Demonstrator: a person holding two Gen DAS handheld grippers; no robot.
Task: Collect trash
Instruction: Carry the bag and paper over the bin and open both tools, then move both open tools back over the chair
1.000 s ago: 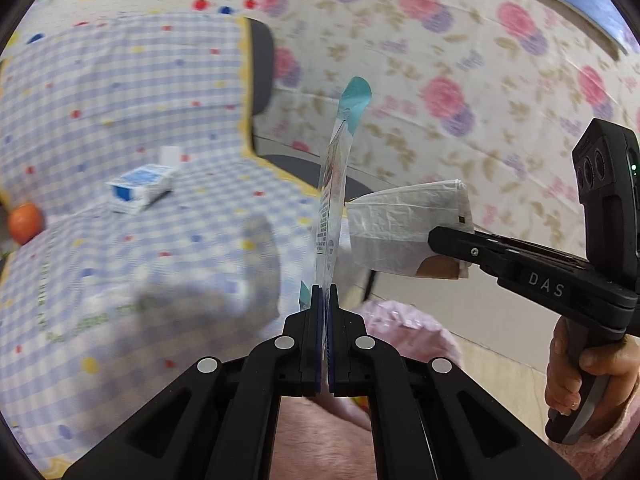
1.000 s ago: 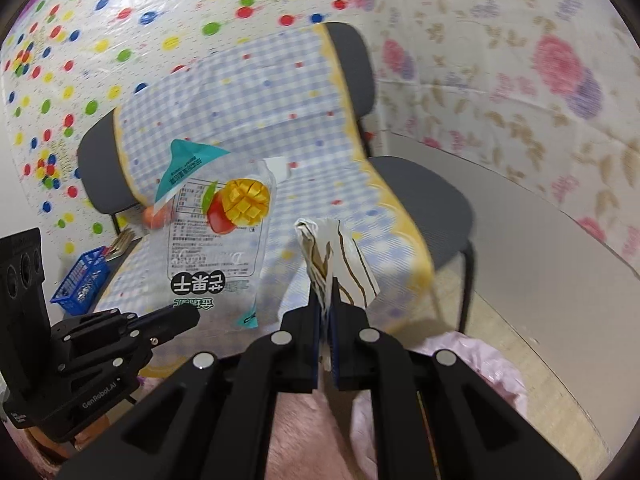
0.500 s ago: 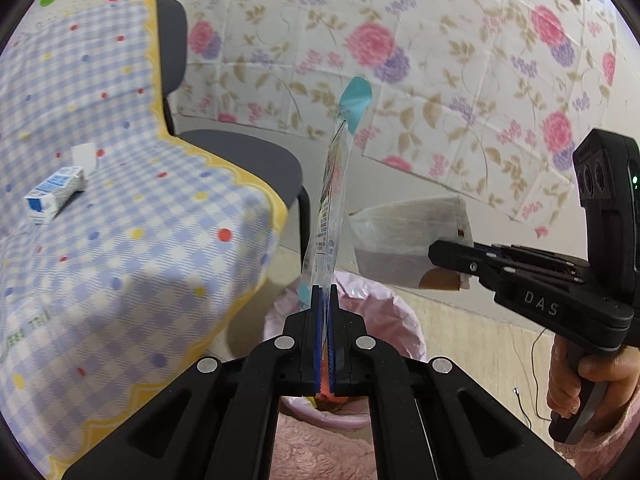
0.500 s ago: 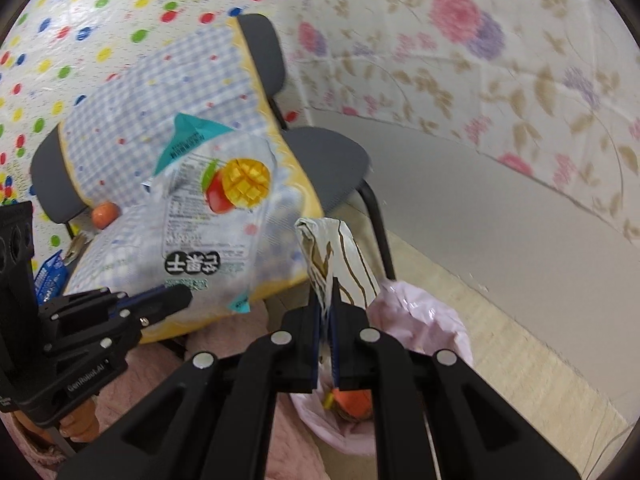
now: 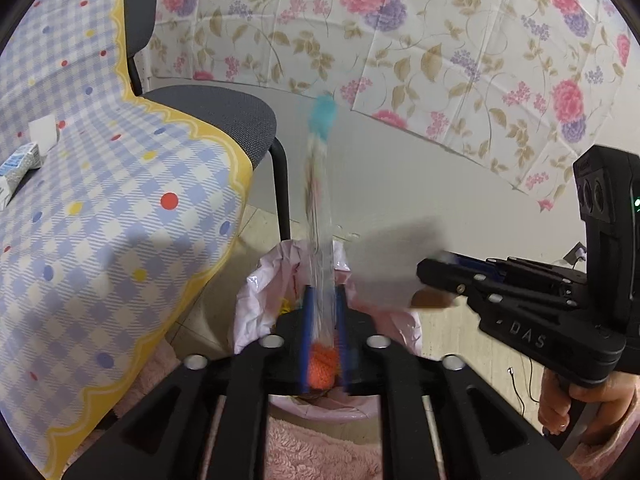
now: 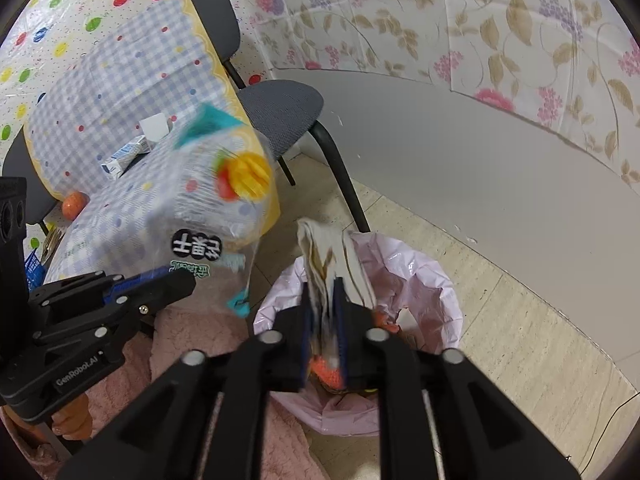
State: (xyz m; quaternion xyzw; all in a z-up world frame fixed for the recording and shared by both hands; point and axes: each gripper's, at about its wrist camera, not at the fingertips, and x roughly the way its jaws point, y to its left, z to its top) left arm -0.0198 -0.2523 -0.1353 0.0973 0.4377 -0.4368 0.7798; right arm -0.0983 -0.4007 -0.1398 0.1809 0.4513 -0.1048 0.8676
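My left gripper (image 5: 323, 300) has its jaws parted above the pink-lined trash bin (image 5: 256, 300). The clear fruit snack bag (image 5: 320, 184) with a teal top stands blurred between them; it also shows in the right wrist view (image 6: 216, 208). My right gripper (image 6: 325, 300) has its jaws parted over the same bin (image 6: 424, 280), with the brown-and-white paper wrapper (image 6: 320, 256) loose between them. In the left wrist view the wrapper (image 5: 384, 272) is a blur at the right gripper's tip (image 5: 436, 276). Orange trash (image 6: 326, 372) lies in the bin.
A table with a blue checked cloth (image 5: 100, 208) is at the left, holding a small blue-and-white carton (image 5: 18, 164) and a white card (image 5: 42, 132). A grey chair (image 5: 224, 116) stands behind the bin. An orange (image 6: 74, 204) lies on the cloth.
Both grippers moved from over the table to above the bin. Both sets of jaws have parted, and the snack bag and paper wrapper now look blurred and loose.
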